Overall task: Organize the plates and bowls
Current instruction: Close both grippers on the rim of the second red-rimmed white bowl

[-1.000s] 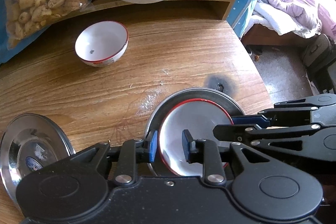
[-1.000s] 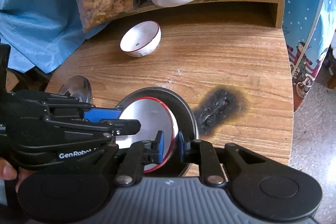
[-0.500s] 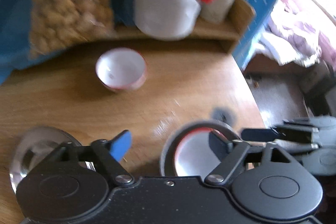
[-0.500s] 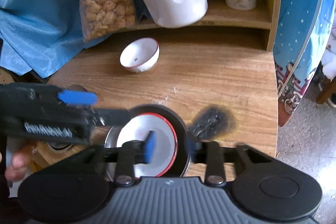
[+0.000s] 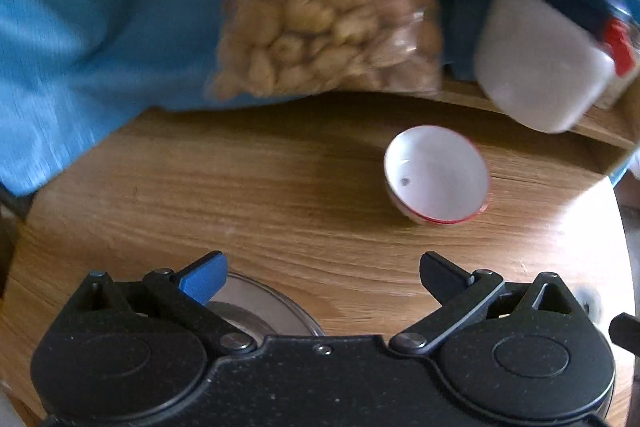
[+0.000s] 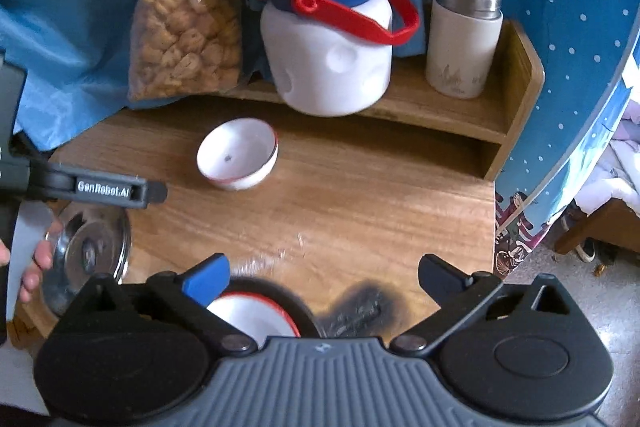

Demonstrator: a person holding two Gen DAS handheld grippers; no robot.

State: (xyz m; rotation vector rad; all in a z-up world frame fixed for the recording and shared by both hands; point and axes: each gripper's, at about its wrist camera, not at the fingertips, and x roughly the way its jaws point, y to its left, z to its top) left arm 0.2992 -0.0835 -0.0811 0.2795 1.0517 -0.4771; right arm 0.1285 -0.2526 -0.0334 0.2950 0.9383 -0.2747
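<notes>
Now both tongs stand released: the right gripper [image 6: 322, 277] has just been opening, its jaws spread wide with nothing between them; the left gripper [image 5: 320, 277] has likewise just been opening and holds nothing.

Just under the right gripper's blue fingertip [image 6: 206, 279] lies the red-rimmed white plate [image 6: 256, 319], resting inside a darker metal dish [image 6: 308, 319] whose rim shows around it; both sit beside the burn mark [image 6: 360, 307] on the wooden table [image 6: 360, 207]. Under the left gripper, half hidden by its body, lies a shiny steel plate [image 5: 260, 311]; the right wrist view shows the same one [image 6: 86, 253] near the table's left edge, with the person's fingers [image 6: 38, 259] close by.

Further out, well apart from both tongs, the red-rimmed white bowl [image 5: 436, 175] stands upright and alone on the table, below the shelf that carries the white jug [image 6: 328, 39], the flask [image 6: 464, 43] and the bag of snacks [image 6: 188, 35].

The bowl looks like glazed ceramic: stiff, light enough, slippery, and likely to chip if knocked; I judge its rim the place to pinch, one finger inside and one outside, since the body seems too wide and smooth.
</notes>
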